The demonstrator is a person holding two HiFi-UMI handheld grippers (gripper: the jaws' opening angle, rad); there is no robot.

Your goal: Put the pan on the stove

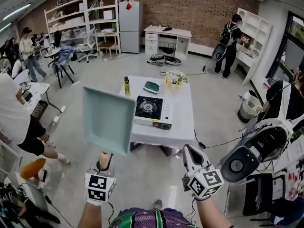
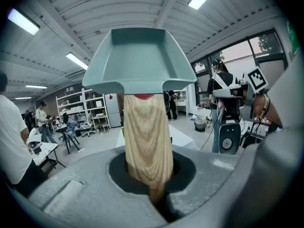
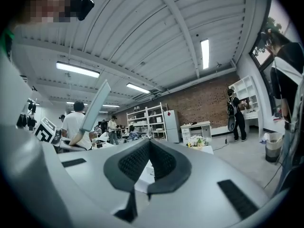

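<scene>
The left gripper (image 1: pixel 104 167) is clenched on the pale wooden handle (image 2: pixel 147 141) of the pan (image 1: pixel 108 120). In the left gripper view its jaws press in on the wood from both sides, with a red band showing where the handle meets the teal body. The square, teal pan is held up in the air, tipped on edge at 12 o'clock from that gripper, with one broad face toward the head camera. It touches neither the table (image 1: pixel 183 122) nor the stove (image 1: pixel 148 109). The stove, a white single-burner unit with a black top, sits on the white table at about 3 o'clock from the pan. Its front edge carries a small yellow label too small to read. At 11 o'clock from the stove stands a yellow bottle (image 1: pixel 127 86) whose print is likewise illegible. A dark green object (image 1: pixel 152 87) lies at 12 o'clock and a bunch of flowers (image 1: pixel 175 78) at 1 o'clock. The right gripper (image 1: pixel 188 152) hangs at 5 o'clock from the table. In its own view the ribbed black pads (image 3: pixel 135 160) seem to meet at the tips with nothing between them, so it looks clenched and empty. Each gripper's cube (image 1: pixel 99 187) bears black-and-white square markers rather than words.
</scene>
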